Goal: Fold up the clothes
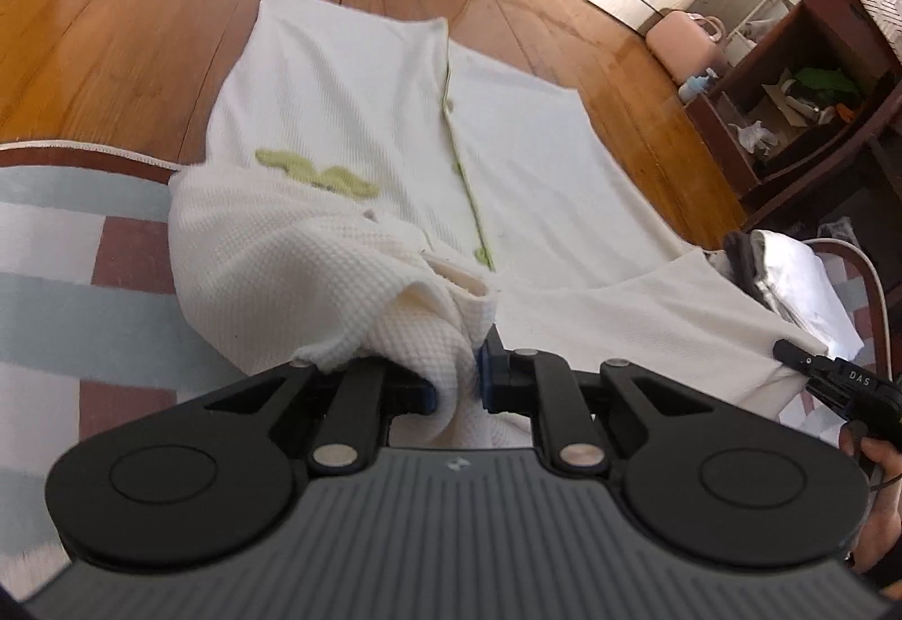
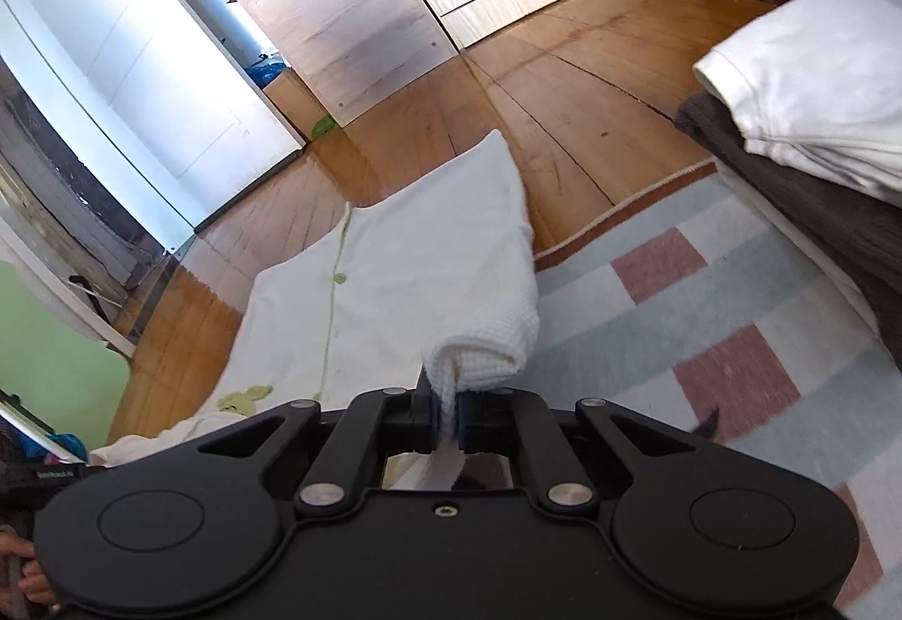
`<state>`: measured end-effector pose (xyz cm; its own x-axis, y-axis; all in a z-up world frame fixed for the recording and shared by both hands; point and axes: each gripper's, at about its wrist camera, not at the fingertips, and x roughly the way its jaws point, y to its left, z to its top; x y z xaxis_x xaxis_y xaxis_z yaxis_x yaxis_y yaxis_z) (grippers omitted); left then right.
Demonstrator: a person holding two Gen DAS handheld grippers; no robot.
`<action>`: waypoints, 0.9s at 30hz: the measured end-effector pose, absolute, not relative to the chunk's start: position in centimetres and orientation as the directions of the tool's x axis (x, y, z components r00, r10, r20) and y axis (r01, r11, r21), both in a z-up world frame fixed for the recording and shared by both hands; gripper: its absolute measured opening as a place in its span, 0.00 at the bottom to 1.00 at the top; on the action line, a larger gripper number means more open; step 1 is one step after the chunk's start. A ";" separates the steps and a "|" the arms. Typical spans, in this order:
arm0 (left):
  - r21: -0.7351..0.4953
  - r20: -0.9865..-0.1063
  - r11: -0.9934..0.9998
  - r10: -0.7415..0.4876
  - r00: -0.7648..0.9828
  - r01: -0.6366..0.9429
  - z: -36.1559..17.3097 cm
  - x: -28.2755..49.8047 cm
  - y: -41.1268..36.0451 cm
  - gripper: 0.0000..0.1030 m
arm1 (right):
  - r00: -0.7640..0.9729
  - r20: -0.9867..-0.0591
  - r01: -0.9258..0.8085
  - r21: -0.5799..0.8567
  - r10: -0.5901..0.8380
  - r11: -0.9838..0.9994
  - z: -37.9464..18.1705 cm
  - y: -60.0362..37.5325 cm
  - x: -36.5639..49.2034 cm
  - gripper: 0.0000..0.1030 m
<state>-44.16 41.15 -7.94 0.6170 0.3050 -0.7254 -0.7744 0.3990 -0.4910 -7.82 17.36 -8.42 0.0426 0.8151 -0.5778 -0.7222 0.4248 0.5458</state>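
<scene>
Left gripper point(image 1: 456, 383) clamped on cream waffle-knit garment point(image 1: 349, 124); right gripper point(image 2: 448, 417) likewise, its body lettered "DAS"; other print unreadable.

Cream waffle-knit garment point(image 1: 349, 113), partly lifted.
It is spread over wooden floor and rug edge; a green-trimmed button placket is seen, and the near corners are bunched and raised.

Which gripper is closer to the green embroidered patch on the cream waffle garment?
Left. The left gripper is shut on the cream waffle garment just below the green embroidered patch; the right gripper grips the far edge, across the button placket.
</scene>
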 end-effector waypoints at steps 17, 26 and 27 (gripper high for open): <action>-0.452 -0.827 0.472 0.095 0.554 -0.757 -11.0 -42.4 40.2 0.12 | 0.131 -0.668 -0.743 0.423 0.733 0.518 -7.6 13.4 -8.2 0.07; -0.477 -0.811 0.415 0.132 0.570 -0.775 -9.9 -40.5 50.5 0.12 | 0.205 -0.685 -0.835 0.250 0.699 0.490 -6.6 23.8 -4.7 0.07; -0.445 -0.828 0.426 0.139 0.543 -0.787 -10.3 -39.7 51.8 0.13 | 0.189 -0.690 -0.833 0.264 0.699 0.486 -6.8 25.3 -3.7 0.07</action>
